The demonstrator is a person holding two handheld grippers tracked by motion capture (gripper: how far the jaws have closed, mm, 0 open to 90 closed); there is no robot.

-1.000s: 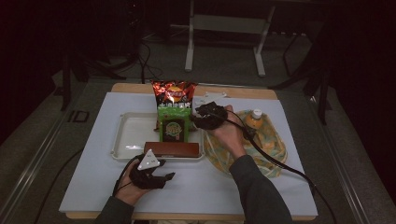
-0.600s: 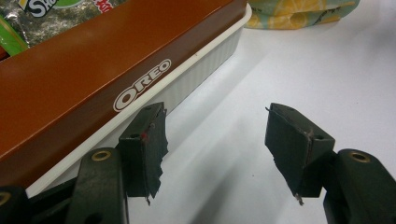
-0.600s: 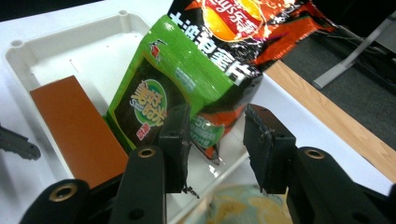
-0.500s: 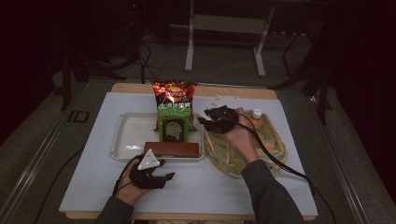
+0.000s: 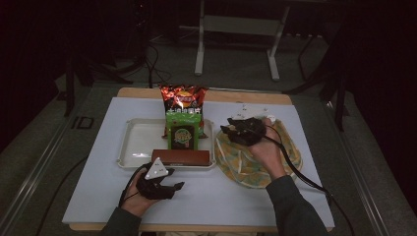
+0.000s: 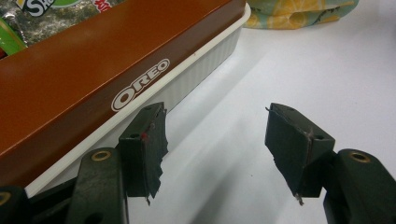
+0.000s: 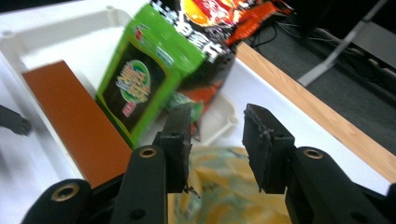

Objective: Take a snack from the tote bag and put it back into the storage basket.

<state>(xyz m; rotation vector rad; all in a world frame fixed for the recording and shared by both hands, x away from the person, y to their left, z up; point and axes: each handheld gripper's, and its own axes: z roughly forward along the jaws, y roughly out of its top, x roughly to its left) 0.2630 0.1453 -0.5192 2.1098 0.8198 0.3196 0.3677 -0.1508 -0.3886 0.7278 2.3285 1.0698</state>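
Note:
A white tray point(image 5: 135, 142) holds a red chip bag point(image 5: 183, 98), a green snack packet point(image 5: 183, 133) leaning on it, and a brown Oreo box point(image 5: 182, 157) along its near rim. My right gripper point(image 5: 230, 131) hovers over a yellow patterned cloth bag point(image 5: 246, 164), just right of the tray. Its jaws stand open with nothing between them point(image 7: 217, 144), facing the green packet point(image 7: 140, 84). My left gripper point(image 5: 173, 187) rests on the table in front of the Oreo box point(image 6: 93, 79), open and empty point(image 6: 215, 135).
The white table cover point(image 5: 98, 196) lies on a wooden tabletop whose far edge point(image 5: 236, 96) shows behind the chips. Some white pieces point(image 5: 251, 110) lie behind the cloth bag. A cable point(image 5: 305, 179) trails from the right gripper. Dark floor and stand legs lie beyond.
My right gripper has moved rightward from beside the green packet to above the cloth bag. The left gripper has stayed put.

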